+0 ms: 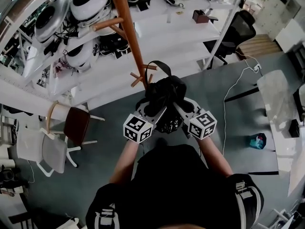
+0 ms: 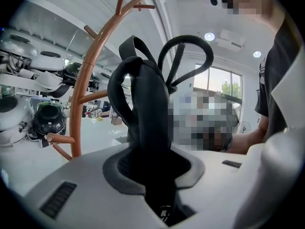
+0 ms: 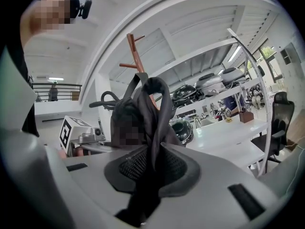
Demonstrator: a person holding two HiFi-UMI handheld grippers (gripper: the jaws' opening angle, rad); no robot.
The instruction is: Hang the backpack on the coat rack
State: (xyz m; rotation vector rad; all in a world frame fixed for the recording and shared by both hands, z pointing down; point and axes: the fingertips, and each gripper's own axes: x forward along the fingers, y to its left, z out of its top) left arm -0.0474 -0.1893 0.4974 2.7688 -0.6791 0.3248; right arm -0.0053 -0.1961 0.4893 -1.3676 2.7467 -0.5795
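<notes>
A black backpack (image 1: 164, 99) hangs in the air between my two grippers, just in front of the brown wooden coat rack (image 1: 129, 30). My left gripper (image 1: 153, 114) is shut on a padded black strap of the backpack (image 2: 143, 109). My right gripper (image 1: 180, 112) is shut on black fabric of the backpack (image 3: 150, 123). The top carry loop (image 1: 160, 66) stands up near the rack's lower pegs (image 1: 143, 76). In the left gripper view the coat rack (image 2: 83, 89) rises at the left, behind the bag. In the right gripper view the coat rack (image 3: 133, 51) shows above the bag.
White shelves (image 1: 157, 37) with helmets (image 1: 88, 1) stand behind the rack. A brown-backed chair (image 1: 76, 125) is to the left, a black office chair (image 1: 236, 32) at the upper right, a white desk (image 1: 281, 109) at the right. A white cable (image 1: 231, 94) trails over the grey floor.
</notes>
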